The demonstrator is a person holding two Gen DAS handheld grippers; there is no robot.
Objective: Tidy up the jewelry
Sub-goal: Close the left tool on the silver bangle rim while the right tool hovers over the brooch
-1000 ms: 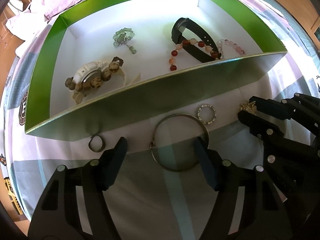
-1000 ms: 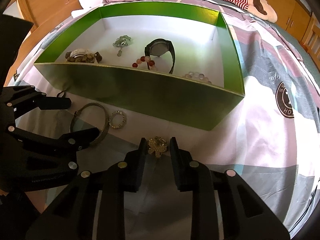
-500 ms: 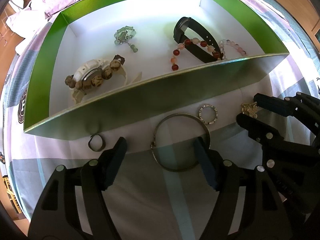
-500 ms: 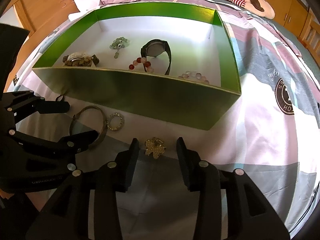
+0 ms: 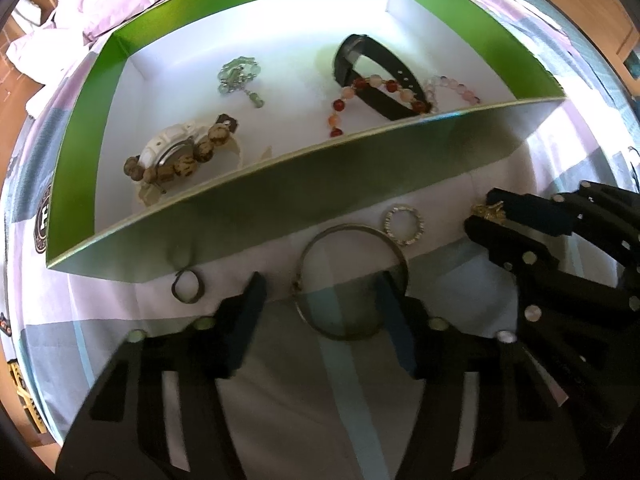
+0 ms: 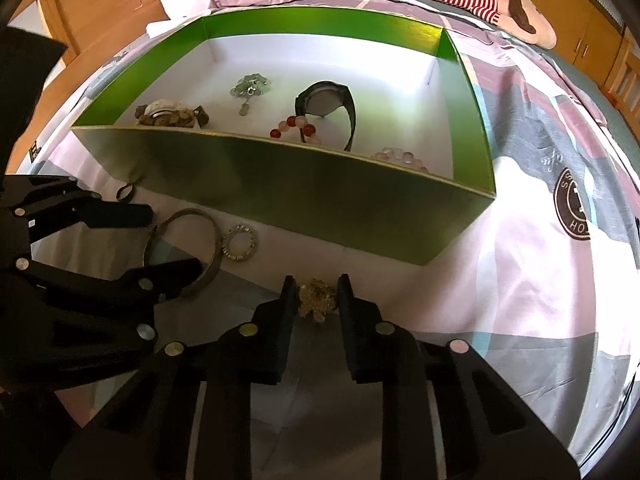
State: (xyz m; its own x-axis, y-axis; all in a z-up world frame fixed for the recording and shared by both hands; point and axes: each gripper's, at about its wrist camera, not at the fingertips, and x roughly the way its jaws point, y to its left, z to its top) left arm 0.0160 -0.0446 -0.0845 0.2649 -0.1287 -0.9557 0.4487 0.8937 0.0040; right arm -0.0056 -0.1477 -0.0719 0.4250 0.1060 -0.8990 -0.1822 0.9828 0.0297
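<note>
Right wrist view shows the green box (image 6: pixel 280 196) sitting on the bed's patterned cover (image 6: pixel 532 264), already holding watches and bead bracelets. The left tool (image 5: pixel 320 304) has stayed spread wide over the metal bangle (image 5: pixel 352 280), one finger inside its loop, gripping nothing. The right tool (image 6: pixel 318 300) has changed most: half a second ago its fingers stood apart from the gold brooch (image 6: pixel 318 298), and now they have drawn in against it on both sides. Whether they truly pinch it is hard to judge, but the brooch, on the cover just before the box, looks ready to lift in.
</note>
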